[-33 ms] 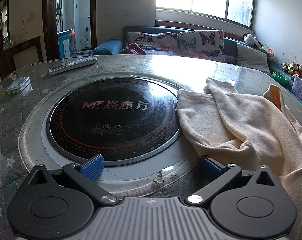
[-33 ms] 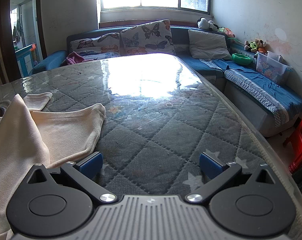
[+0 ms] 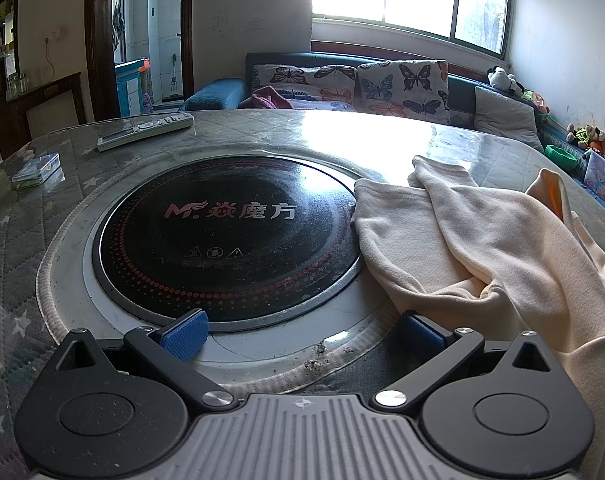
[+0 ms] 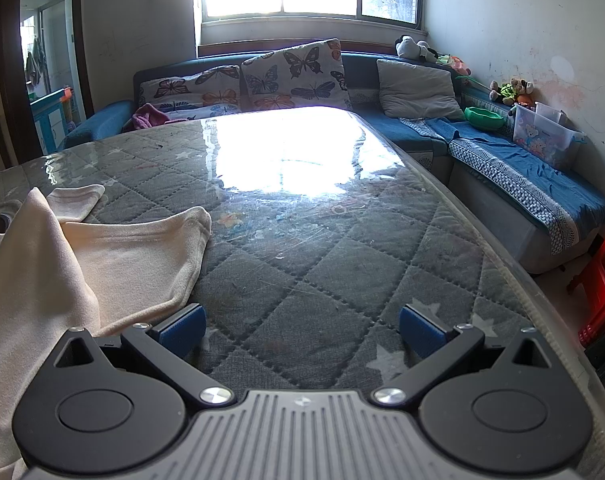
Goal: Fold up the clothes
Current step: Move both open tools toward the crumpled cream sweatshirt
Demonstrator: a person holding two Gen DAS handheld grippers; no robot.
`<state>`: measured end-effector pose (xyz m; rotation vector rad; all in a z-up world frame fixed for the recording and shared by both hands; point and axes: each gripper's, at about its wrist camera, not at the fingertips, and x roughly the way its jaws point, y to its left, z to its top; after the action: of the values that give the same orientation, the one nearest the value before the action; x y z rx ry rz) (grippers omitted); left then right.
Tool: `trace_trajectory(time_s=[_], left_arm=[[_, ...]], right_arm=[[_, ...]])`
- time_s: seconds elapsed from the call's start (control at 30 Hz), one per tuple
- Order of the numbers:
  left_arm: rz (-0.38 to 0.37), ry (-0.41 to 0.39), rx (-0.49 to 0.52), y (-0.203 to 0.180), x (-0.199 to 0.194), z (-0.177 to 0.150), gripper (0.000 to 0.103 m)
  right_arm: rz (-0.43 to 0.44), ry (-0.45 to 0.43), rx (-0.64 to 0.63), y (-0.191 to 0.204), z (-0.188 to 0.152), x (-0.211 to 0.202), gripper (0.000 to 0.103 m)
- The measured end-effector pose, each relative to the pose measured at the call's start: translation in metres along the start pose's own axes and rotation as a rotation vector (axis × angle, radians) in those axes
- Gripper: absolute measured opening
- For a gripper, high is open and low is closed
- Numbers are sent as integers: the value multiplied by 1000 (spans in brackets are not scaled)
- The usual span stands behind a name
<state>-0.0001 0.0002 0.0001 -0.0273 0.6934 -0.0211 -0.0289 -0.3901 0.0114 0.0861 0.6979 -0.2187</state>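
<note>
Cream garment (image 3: 482, 248) lies rumpled on the table (image 4: 342, 264), one edge over the rim of the round cooktop (image 3: 226, 236). Long axis runs from near edge toward the window; two sleeve-like ends point that way. Left gripper (image 3: 302, 330) and right gripper (image 4: 302, 326) both spread wide, holding nothing. No change from the earlier frames.

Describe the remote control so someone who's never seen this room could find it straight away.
Start at the big quilted table with the round black cooktop set into it. Beyond the cooktop, toward the doorway, lies the remote control: long, slim, pale. The small clear box nearby is short and squat.
</note>
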Motion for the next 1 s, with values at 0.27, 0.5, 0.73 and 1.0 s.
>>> trace_trajectory(time_s=[0.27,0.5,0.73,1.0], left_arm=[[-3,1,1,1,-1,4,103],[-14,4,9,3,2,3,103],[-24,15,17,0,0,2,103],[-31,31,-18,7,-11,4,103]], right_arm=[[-2,0,-1,9,6,6,103],[18,-1,25,10,6,3,103],[45,-30,19,10,3,-19,103],[80,-63,-3,14,-3,-47,103]])
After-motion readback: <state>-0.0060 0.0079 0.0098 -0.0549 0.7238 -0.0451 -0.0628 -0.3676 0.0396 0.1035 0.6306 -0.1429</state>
